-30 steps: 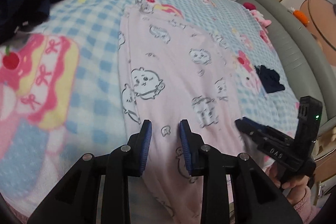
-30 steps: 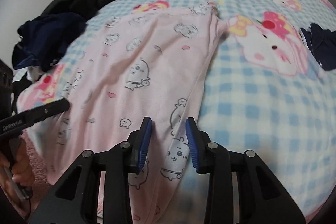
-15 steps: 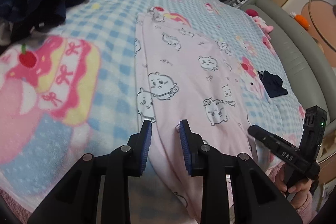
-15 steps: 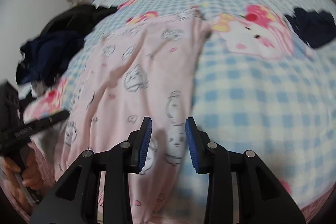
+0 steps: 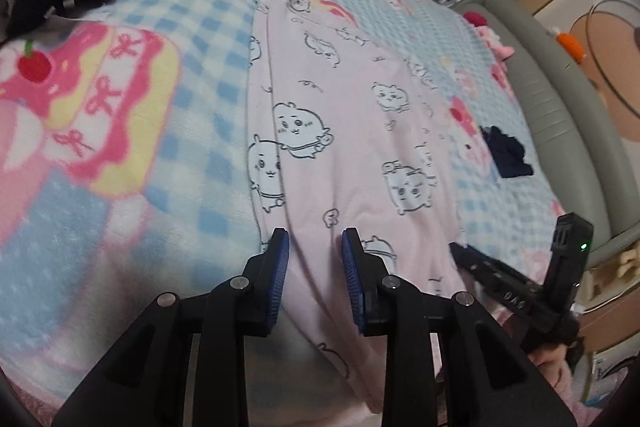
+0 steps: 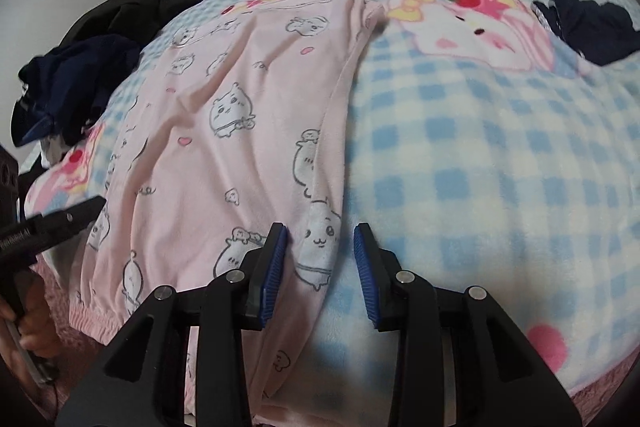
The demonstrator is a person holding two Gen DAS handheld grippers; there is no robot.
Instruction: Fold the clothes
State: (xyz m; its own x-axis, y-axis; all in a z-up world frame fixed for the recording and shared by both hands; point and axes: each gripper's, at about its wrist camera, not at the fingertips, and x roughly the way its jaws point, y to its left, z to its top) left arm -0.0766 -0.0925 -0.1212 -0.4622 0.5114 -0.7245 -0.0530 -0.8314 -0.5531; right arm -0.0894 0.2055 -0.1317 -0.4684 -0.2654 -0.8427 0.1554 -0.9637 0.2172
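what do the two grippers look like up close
Both match: the left gripper and right gripper have black plastic linkage arms with silver pivot pins and ribbed blue pads on the fingers. The right one's body shows a green light and white lettering.

Soft, even indoor light fills both views, with no glare and only faint shadows in the fabric folds. Fisheye bending curves the bed (image 5: 208, 39) strongly and darkens the corners. Near edges look smeared and soft.
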